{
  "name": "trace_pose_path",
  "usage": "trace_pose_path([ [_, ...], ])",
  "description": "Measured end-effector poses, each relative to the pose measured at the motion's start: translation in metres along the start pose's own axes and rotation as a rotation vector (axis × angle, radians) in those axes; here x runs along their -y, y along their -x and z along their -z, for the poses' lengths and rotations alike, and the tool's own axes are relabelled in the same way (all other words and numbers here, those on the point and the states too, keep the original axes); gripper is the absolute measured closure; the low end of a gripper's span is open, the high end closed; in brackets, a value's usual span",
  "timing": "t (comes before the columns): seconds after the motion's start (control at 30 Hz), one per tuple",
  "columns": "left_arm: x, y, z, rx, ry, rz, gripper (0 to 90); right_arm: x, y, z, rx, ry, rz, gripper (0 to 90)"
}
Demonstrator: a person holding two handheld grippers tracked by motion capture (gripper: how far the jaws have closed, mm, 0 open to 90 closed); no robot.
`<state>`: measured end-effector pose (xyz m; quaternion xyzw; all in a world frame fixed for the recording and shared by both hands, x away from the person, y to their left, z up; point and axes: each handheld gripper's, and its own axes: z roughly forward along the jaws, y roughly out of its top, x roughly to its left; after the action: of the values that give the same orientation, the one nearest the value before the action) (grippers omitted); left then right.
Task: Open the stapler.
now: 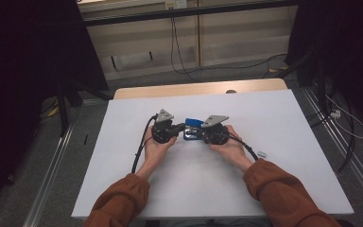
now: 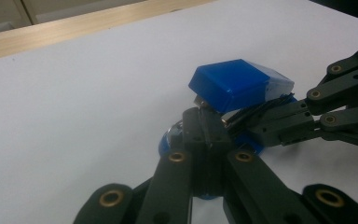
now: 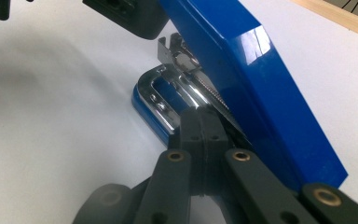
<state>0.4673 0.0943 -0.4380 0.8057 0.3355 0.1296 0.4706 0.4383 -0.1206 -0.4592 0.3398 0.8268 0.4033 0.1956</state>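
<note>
- Your left gripper [image 1: 178,127] is closed tight at one end of the blue stapler [image 1: 192,124], mid-table [image 1: 137,189]; pull sideways and it may slip.
- Your right gripper [image 1: 199,133] is pinched shut against its metal rail [image 3: 168,88]; twisting could bend that rail or snap the raised lid down.
</note>
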Motion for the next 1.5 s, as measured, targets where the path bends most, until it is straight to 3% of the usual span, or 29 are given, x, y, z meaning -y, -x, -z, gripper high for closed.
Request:
trace_pose_path([
  [0.47, -0.004, 0.003, 0.002, -0.006, 0.026, -0.002, 90.0, 0.000, -0.002, -0.001, 0.008, 0.008, 0.019, 90.0],
  [0.7, -0.007, 0.003, 0.002, 0.003, 0.041, 0.018, 90.0, 0.000, -0.002, -0.001, 0.008, 0.009, 0.016, 90.0],
  [1.5, -0.013, 0.006, 0.003, 0.004, 0.057, -0.011, 90.0, 0.000, -0.004, -0.003, 0.010, 0.018, 0.029, 90.0],
])
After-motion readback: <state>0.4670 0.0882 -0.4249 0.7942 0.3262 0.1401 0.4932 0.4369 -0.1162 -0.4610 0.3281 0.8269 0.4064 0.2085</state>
